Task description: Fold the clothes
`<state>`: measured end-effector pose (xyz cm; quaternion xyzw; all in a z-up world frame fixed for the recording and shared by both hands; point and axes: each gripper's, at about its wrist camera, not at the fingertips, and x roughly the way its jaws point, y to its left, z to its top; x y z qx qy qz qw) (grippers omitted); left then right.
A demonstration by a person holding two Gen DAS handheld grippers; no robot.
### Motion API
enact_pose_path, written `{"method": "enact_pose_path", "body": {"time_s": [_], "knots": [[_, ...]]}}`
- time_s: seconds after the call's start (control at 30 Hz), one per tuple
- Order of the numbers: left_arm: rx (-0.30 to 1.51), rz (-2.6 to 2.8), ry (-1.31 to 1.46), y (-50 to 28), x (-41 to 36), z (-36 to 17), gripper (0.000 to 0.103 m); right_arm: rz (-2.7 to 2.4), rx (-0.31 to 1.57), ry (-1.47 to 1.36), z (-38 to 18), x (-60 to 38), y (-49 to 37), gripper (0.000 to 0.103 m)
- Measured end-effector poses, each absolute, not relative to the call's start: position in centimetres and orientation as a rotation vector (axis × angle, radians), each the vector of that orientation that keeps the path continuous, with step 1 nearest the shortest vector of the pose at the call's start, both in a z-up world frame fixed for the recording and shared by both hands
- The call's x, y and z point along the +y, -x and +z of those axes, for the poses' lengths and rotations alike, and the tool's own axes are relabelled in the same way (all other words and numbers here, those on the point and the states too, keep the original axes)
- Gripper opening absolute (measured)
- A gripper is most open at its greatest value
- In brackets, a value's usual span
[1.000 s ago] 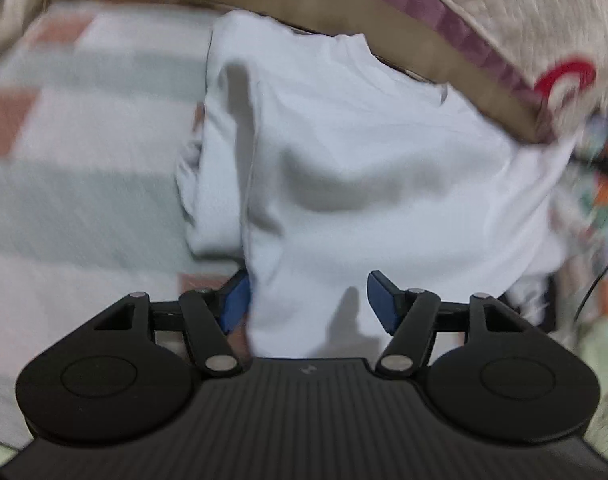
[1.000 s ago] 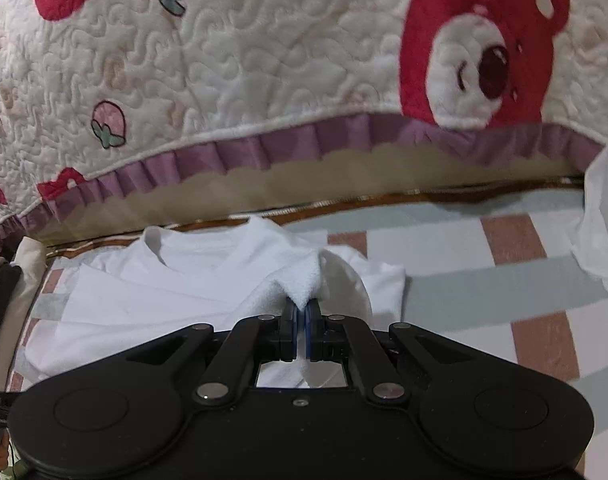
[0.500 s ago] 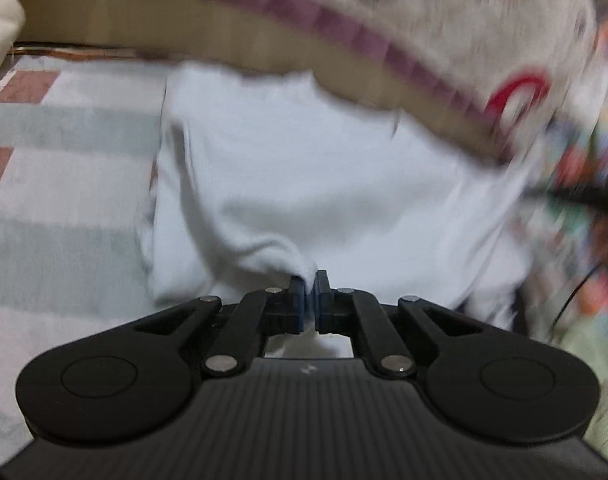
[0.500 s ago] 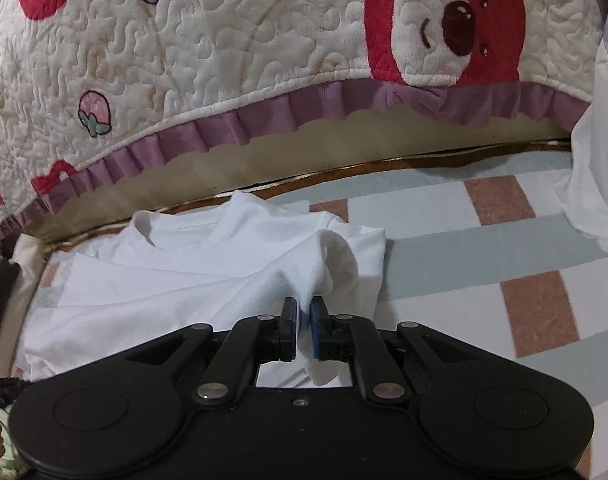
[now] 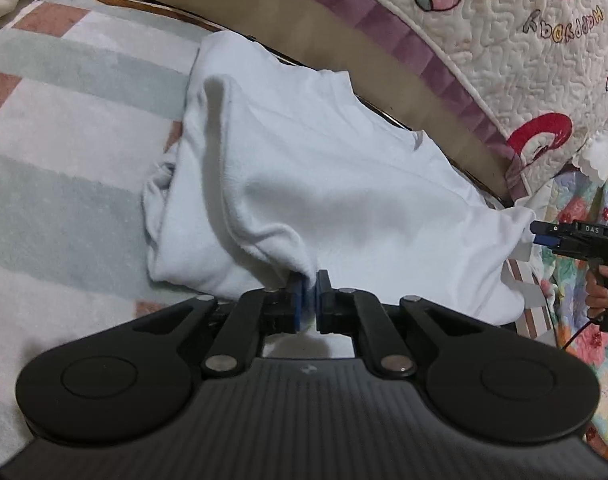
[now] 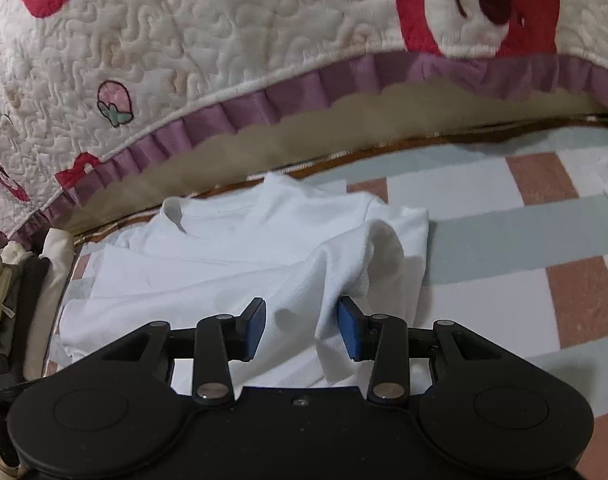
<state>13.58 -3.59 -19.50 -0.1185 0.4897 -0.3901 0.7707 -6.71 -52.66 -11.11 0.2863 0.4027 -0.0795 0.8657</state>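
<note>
My left fingers [image 5: 308, 300] were clenched on a pinch of the white shirt [image 5: 324, 184]; my right fingers [image 6: 301, 326] had just been opening, released, a fold still between them. The shirt lay partly folded on the striped blanket [image 6: 504, 216], beside the bear quilt [image 6: 243, 32].

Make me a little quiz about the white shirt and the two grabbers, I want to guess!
1. True or false: the left gripper is pinching the white shirt.
2. The right gripper is: A) open, B) shut on the shirt, C) out of sight.
3. Fill in: the quilt behind the shirt shows a red ____ face.

Key: 1 true. 2 A; its jaws have just been opening, shirt cloth between them. 3 bear.
</note>
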Motion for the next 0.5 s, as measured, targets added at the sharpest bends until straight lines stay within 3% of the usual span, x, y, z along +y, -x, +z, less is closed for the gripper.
{"method": "enact_pose_path", "body": {"time_s": [0.2, 0.27, 0.33, 0.47, 0.5], "knots": [[1.068, -0.833, 0.23, -13.4, -3.8, -19.6, 0.006, -0.177, 0.957, -0.399, -11.9, -50.8, 6.3, 0.045], [1.068, -0.817, 0.21, -13.3, -3.8, -19.6, 0.014, -0.168, 1.017, -0.202, -12.4, -49.5, 6.2, 0.045], [1.064, -0.811, 0.196, -13.1, -4.1, -19.7, 0.016, -0.144, 1.059, -0.055, -12.9, -48.5, 6.4, 0.044], [1.065, -0.812, 0.206, -13.1, -4.1, -19.8, 0.019, -0.156, 0.976, -0.202, -12.3, -49.9, 7.4, 0.046], [1.068, -0.811, 0.212, -13.2, -4.1, -19.9, 0.019, -0.163, 0.959, -0.224, -12.1, -50.2, 7.5, 0.053]]}}
